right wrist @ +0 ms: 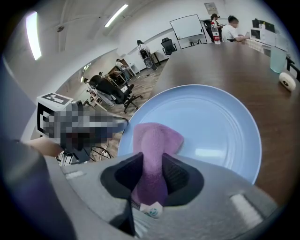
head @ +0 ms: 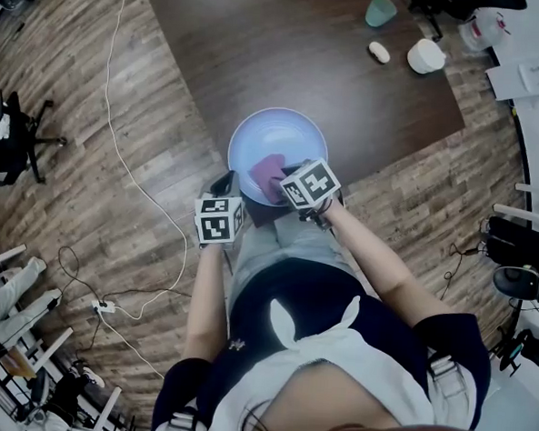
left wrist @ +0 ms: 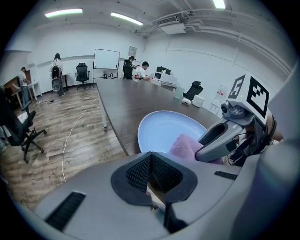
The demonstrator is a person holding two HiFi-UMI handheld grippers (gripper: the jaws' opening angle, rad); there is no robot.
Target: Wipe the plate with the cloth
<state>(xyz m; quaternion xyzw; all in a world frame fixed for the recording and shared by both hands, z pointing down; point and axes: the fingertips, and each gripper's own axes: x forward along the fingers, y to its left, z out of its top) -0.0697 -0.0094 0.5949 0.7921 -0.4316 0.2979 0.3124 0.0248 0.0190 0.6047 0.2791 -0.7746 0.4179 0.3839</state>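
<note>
A light blue plate (head: 279,138) (left wrist: 166,129) (right wrist: 215,124) lies near the front edge of a dark wooden table (head: 306,57). On the plate's near side rests a pink cloth (head: 268,172) (left wrist: 185,146) (right wrist: 154,140). My right gripper (head: 294,186) (right wrist: 151,157) is shut on the cloth, which runs up between its pads and spreads onto the plate. My left gripper (head: 224,187) (left wrist: 151,157) sits at the plate's near-left rim with its pads closed together there. The right gripper (left wrist: 220,140) also shows in the left gripper view, just right of the cloth.
Far back on the table stand a teal cup (head: 380,11) (right wrist: 277,58), a small white object (head: 379,51) and a white bowl-like thing (head: 426,56). A white cable (head: 119,146) trails over the wood floor to the left. Office chairs and people are in the background.
</note>
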